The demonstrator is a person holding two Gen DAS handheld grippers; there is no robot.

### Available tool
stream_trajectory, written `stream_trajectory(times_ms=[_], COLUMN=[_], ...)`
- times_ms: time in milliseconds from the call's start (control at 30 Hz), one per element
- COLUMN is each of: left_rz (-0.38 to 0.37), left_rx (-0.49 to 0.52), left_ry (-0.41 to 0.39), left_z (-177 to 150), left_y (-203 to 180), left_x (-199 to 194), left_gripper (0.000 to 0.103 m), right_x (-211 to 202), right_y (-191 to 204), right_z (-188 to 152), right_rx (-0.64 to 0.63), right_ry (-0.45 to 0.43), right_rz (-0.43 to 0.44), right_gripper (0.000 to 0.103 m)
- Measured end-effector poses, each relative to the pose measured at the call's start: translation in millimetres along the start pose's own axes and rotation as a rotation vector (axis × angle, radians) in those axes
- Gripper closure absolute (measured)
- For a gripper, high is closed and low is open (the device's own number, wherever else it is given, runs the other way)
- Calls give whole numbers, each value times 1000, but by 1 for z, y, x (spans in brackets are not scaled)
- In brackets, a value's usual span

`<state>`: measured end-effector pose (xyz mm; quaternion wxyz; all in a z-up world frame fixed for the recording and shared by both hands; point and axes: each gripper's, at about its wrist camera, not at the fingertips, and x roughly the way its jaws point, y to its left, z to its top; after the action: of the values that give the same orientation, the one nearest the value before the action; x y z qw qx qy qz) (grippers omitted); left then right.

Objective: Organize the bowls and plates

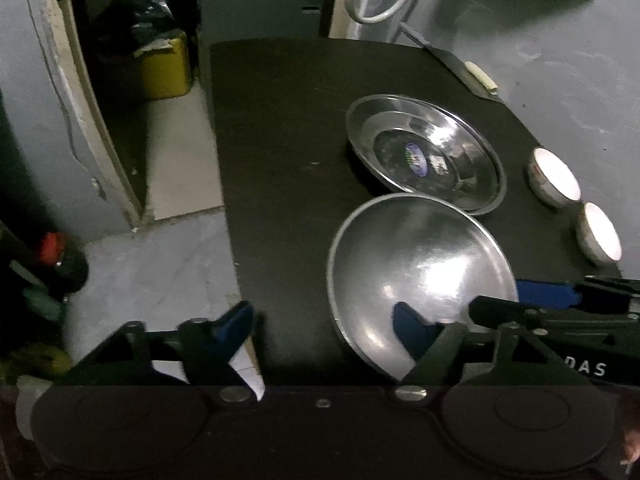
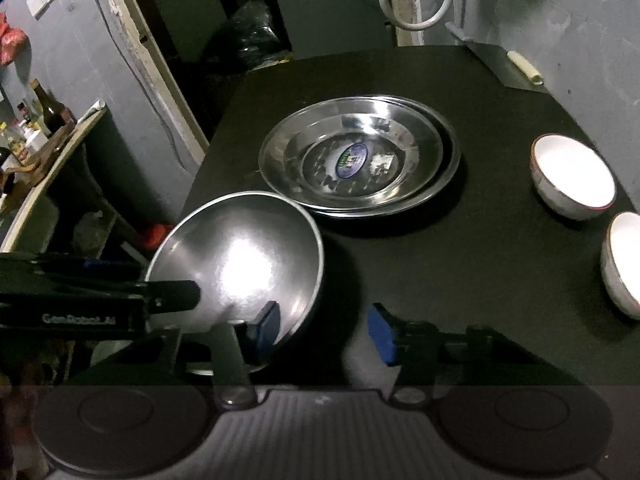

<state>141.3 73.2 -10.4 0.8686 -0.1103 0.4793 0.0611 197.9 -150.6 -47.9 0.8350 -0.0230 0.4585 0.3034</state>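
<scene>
**A:** Your left gripper [image 1: 322, 324] stands fairly wide, one finger inside the steel bowl [image 1: 420, 256] and the other well outside its rim.

**B:** And the right?

**A:** Your right gripper [image 2: 320, 328] is narrower. The bowl's wall is between its fingers, and the outer pad is clear of it.

**B:** Where's the bowl?

**A:** At the near edge of the black surface [image 2: 480, 260], just beside the stacked steel plates [image 2: 360, 160]. Two white bowls [image 2: 572, 176] sit well apart.

I held my left gripper [image 1: 324, 326] and right gripper [image 2: 322, 330] pitched downward, jaws part-open, each with one blue-padded finger inside the steel bowl [image 1: 420, 268].
</scene>
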Motion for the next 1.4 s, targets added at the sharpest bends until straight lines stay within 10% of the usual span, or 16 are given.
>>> stream_trajectory(times_ms=[167, 300, 1167, 1233, 1300, 1400], left_rz=[-66, -106, -266, -269, -261, -226], left_rx=[-19, -39, 164, 171, 165, 157], left_ry=[22, 32, 299, 304, 303, 277], left_z=[-1, -5, -58, -56, -55, -48], left_y=[0, 0, -89, -86, -82, -75], left_x=[3, 4, -6, -6, -9, -15], left_gripper=[72, 83, 82, 81, 75, 50], right_x=[0, -1, -76, -76, -80, -93], right_y=[2, 0, -65, -68, -72, -81], right_z=[0, -2, -72, -74, -75, -80], right_rx=[-2, -1, 135, 140, 154, 170], right_ry=[3, 6, 178, 176, 152, 96], right_rz=[30, 43, 32, 44, 35, -16], right_gripper=[81, 83, 88, 86, 62, 54])
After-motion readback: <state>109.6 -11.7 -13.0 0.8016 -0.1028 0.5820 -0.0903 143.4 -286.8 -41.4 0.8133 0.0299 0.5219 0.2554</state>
